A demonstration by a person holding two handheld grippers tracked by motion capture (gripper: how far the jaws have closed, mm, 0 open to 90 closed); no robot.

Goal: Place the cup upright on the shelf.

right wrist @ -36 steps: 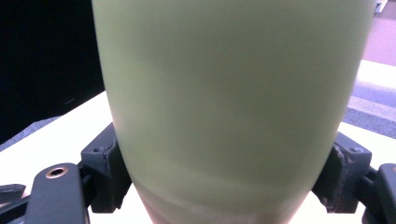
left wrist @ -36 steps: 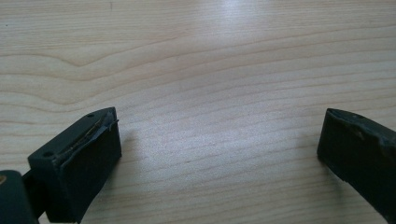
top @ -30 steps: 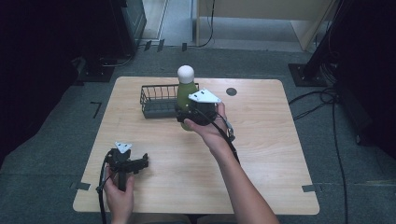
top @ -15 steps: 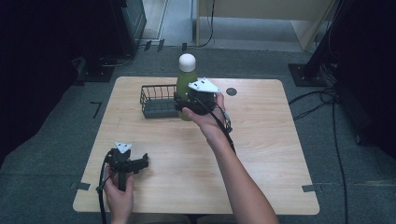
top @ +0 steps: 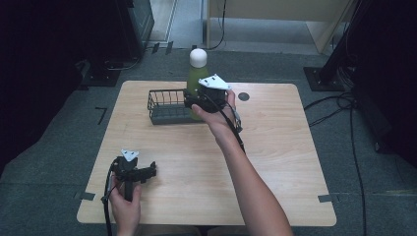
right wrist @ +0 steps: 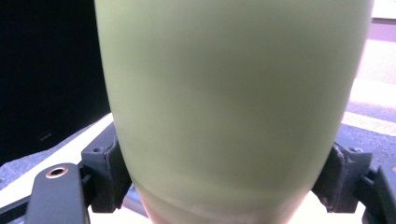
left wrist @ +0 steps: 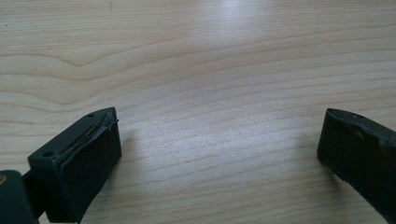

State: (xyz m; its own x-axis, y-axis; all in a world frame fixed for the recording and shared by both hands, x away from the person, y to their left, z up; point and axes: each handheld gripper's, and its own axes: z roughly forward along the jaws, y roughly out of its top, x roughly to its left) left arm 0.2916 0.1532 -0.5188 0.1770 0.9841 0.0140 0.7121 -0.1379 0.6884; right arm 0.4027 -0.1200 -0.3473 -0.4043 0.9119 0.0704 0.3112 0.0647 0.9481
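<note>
Above the wire basket (top: 167,105), the pale-green bottle (top: 195,81) stands upright, white-capped.

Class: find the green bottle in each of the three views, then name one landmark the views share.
High view: green bottle at the table's far edge, beside the wire basket.
Left gripper view: not in it.
Right gripper view: bottle between the claws.
Shared landmark: the wooden table.

Lab recording bay: lone wooden tabletop (top: 275,162) on grey carpet (top: 54,162), black stand bases (top: 324,78), trailing floor cables (top: 354,147), tape marks (top: 101,114), dark surrounds.
</note>
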